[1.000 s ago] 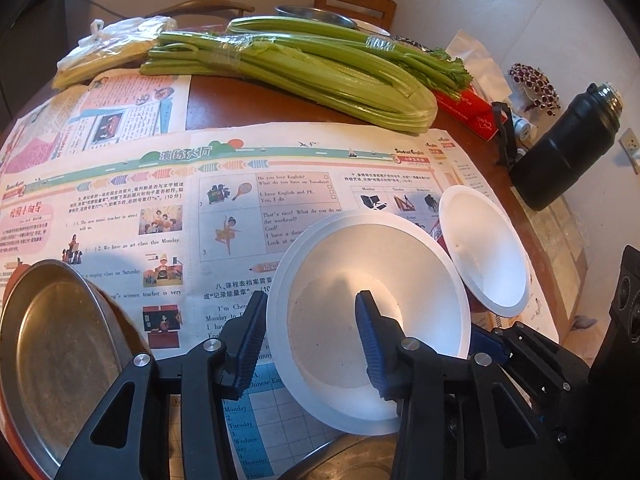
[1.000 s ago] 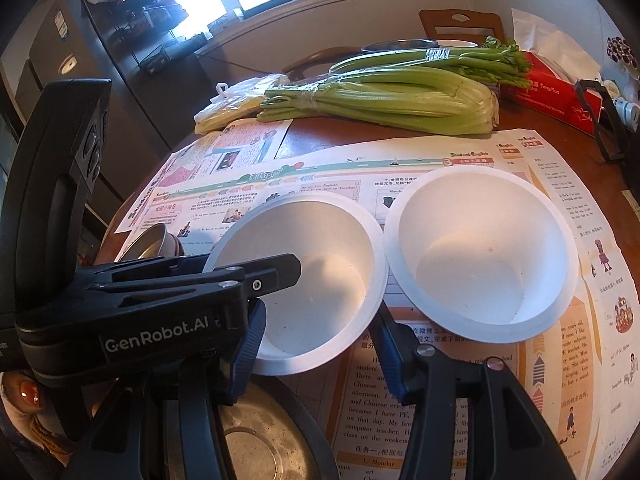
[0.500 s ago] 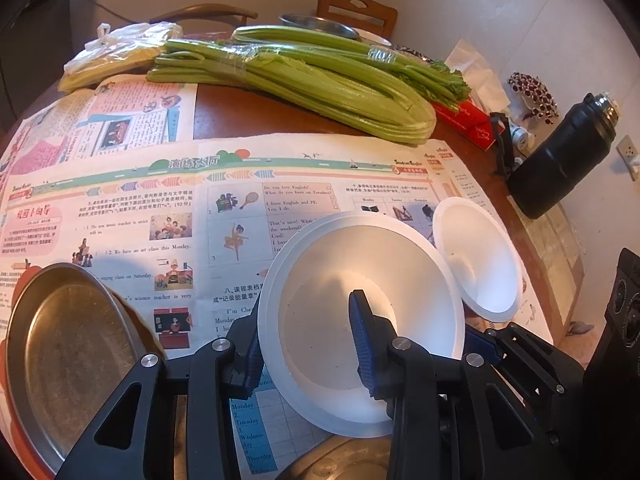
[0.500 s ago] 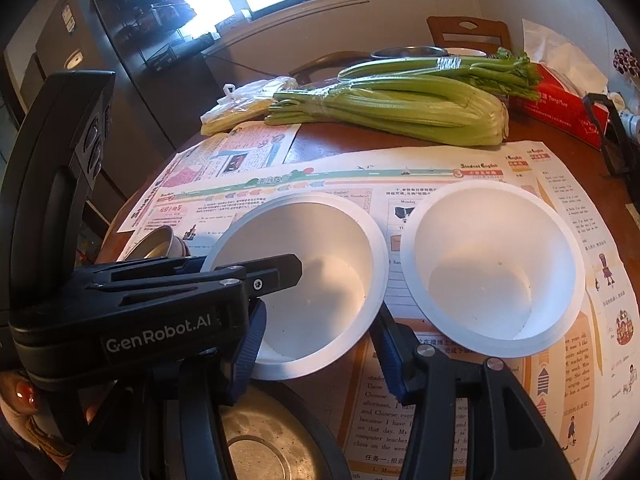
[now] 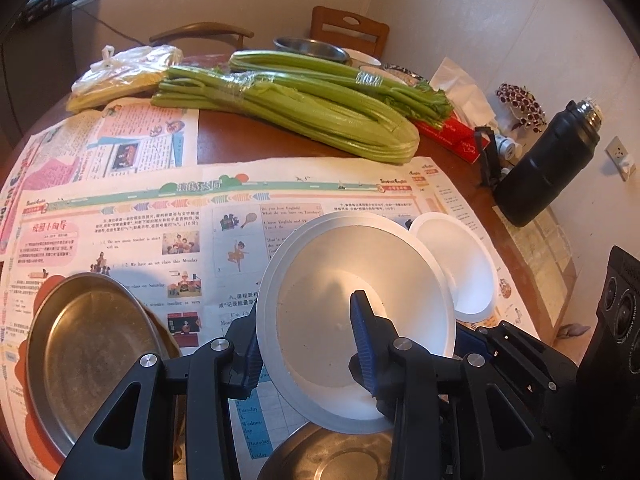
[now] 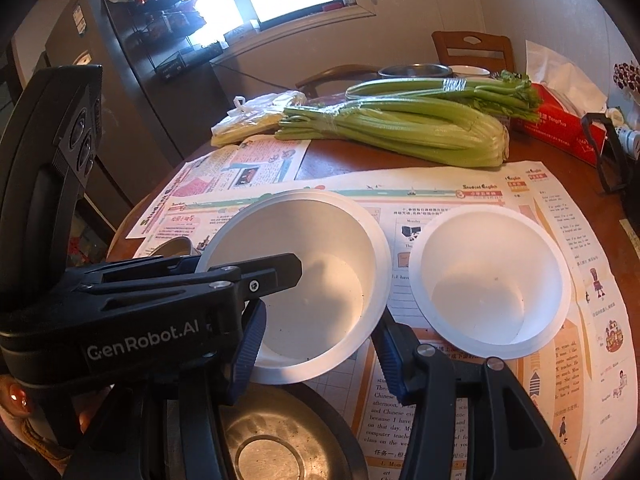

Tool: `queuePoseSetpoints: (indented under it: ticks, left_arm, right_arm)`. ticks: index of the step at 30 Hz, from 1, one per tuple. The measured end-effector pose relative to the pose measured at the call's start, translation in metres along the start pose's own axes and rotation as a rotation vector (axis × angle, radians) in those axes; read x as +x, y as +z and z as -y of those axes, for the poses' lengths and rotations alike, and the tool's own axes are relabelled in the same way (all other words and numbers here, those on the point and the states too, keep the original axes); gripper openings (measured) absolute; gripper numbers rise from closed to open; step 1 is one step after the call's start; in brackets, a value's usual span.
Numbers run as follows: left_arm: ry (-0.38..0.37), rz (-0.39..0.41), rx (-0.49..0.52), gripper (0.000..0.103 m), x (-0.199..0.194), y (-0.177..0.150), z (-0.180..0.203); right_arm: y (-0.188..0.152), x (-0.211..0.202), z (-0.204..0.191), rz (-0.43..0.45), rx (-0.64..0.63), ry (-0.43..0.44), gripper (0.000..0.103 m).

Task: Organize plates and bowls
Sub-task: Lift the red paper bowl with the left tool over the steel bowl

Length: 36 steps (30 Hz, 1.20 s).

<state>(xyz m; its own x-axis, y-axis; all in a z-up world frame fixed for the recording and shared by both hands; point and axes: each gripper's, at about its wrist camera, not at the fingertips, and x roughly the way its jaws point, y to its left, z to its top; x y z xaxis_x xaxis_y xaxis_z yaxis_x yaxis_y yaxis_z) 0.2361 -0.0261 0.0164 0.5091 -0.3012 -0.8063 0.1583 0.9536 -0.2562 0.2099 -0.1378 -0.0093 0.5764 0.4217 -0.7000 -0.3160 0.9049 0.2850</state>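
The left gripper point(image 5: 308, 344) pinches the rim of a white bowl point(image 5: 356, 320), one finger inside, one outside, tilting it clear of the newspaper on the desk point(image 5: 248, 148). The right gripper point(image 6: 316, 344) stands with its fingers narrowly apart around that bowl's near edge; I cannot tell whether they touch it. The step in hand looks like stacking. A second white bowl point(image 6: 492, 280) sits at three o'clock, just beside. Next, the held bowl should go over it, level, and nest inside. Metal plates point(image 5: 92, 352) wait at seven o'clock.

2 white foam bowls point(image 6: 296, 280) point(image 6: 492, 280) side by side on newspaper, the left tilted.
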Motion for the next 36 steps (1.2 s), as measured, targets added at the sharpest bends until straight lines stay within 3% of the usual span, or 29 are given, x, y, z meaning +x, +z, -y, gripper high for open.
queuePoseSetpoints:
  ticks: [18, 36]
  left_arm:
    - [0.001, 0.058, 0.021, 0.04, -0.042, -0.014, 0.013]
    - [-0.007, 0.072, 0.033, 0.04, -0.081, -0.061, 0.028]
  right_arm:
    - [-0.004, -0.035, -0.015, 0.055, -0.034, 0.023, 0.053]
    - [-0.041, -0.081, -0.036, 0.068, -0.077, 0.03, 0.053]
